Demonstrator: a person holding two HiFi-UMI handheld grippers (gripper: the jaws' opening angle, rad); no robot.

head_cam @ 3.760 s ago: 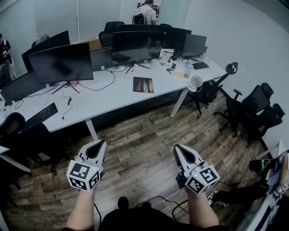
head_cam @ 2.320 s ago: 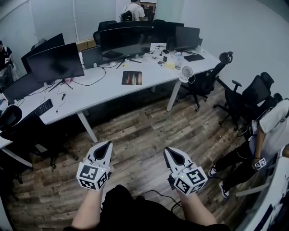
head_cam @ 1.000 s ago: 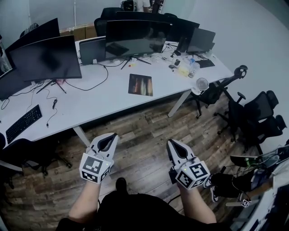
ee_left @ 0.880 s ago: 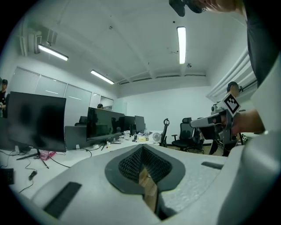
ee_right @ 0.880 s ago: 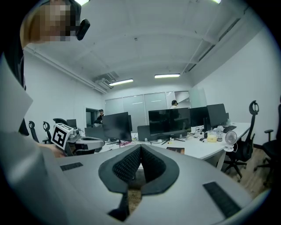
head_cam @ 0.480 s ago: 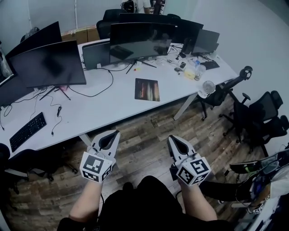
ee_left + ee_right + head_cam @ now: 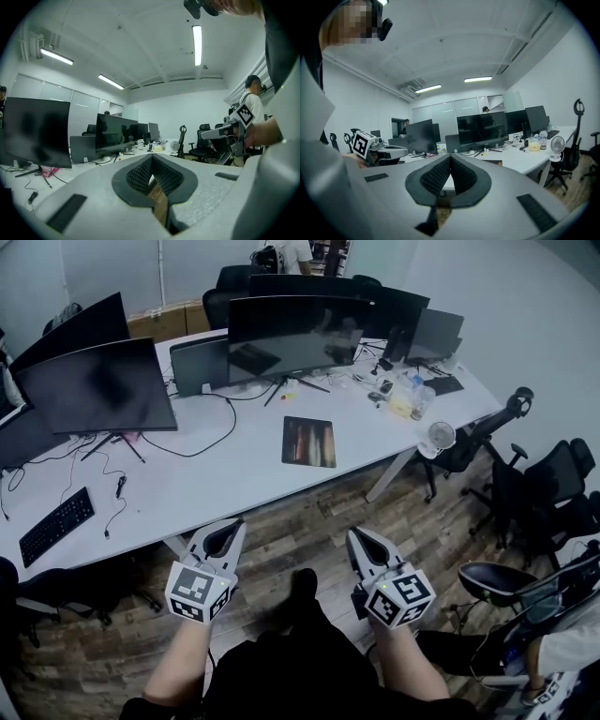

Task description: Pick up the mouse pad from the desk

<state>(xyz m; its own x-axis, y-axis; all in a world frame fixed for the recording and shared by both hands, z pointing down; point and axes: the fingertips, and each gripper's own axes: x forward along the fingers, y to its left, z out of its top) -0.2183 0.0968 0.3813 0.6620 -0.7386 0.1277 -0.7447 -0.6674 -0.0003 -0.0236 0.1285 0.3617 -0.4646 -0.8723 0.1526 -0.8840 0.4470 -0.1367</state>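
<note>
Facing the desk [image 7: 211, 479], I hold my left gripper [image 7: 228, 529] and right gripper [image 7: 359, 538] closed and empty. The mouse pad [image 7: 309, 442] lies flat ahead between them, slightly nearer the right; its long axis seems to run away from me.

- The mouse pad [image 7: 308, 442] was dark, with red and orange vertical streaks.
- The counter [image 7: 216, 474] was white.
- The floor [image 7: 300, 526] showed brown wood planks.
- The left gripper [image 7: 234, 522] and right gripper [image 7: 354, 532] were pale grey, their cubes patterned with black-and-white squares.
- The keyboard [image 7: 56, 526] was black.
</note>
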